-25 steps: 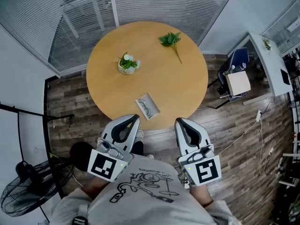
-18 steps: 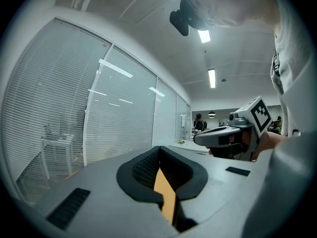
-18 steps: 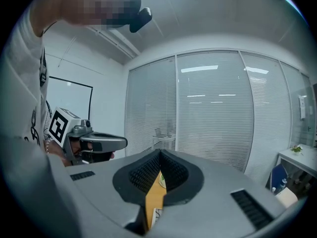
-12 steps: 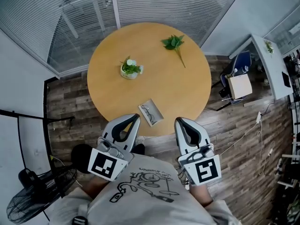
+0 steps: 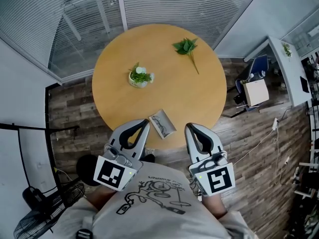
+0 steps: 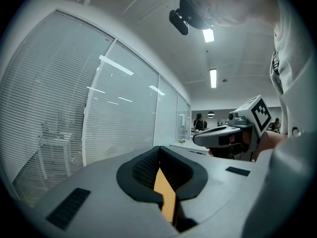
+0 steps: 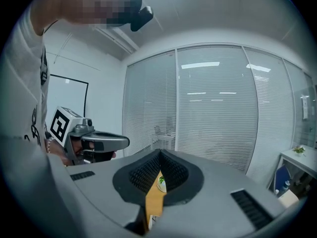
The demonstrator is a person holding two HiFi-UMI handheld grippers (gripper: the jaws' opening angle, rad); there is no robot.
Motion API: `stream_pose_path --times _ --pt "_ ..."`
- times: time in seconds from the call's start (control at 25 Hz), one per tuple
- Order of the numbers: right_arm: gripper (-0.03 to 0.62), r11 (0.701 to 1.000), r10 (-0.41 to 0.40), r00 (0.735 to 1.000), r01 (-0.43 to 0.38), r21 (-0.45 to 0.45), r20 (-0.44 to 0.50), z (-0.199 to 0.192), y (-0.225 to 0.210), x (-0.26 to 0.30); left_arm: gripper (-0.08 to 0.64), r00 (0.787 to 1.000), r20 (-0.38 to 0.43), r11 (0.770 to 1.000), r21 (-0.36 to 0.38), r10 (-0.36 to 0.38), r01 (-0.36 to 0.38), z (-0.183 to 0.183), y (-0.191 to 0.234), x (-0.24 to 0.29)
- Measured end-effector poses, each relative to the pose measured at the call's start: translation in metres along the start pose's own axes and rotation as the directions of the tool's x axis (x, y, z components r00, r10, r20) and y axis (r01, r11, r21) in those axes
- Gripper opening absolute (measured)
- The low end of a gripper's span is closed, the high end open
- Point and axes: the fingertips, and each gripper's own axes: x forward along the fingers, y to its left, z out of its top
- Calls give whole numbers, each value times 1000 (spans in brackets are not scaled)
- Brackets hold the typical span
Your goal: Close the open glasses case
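Note:
The glasses case (image 5: 162, 124) lies open on the round wooden table (image 5: 159, 78), close to its near edge, with dark glasses inside. Both grippers are held low in front of my body, short of the table. My left gripper (image 5: 144, 122) is shut and empty, its tip just left of the case. My right gripper (image 5: 188, 127) is shut and empty too, its tip just right of the case. In the left gripper view the left gripper (image 6: 159, 148) shows only a thin strip of tabletop between its jaws. In the right gripper view the right gripper (image 7: 160, 152) frames the table the same way.
A small white pot with a plant (image 5: 140, 77) stands left of the table's middle, and a leafy sprig (image 5: 186, 47) lies at the far right. Blinds and glass walls are behind the table. A chair with a box (image 5: 254, 88) is at the right, a fan (image 5: 35, 218) at the lower left.
The table and case have slid nearer to me in the head view, so the case now lies between the two gripper tips. Both grippers stay shut and held as before.

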Motion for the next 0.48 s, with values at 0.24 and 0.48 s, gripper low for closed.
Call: stream_pose_path --times 0.24,0.48 --pt "8 1000 -2 1000 2 -4 -9 0 -7 20 20 1000 -7 1000 -4 -9 9 -2 16 12" --pt "8 1000 -18 999 18 0 -26 -6 -9 32 20 1000 -12 1000 -6 -18 18 -8 28 16"
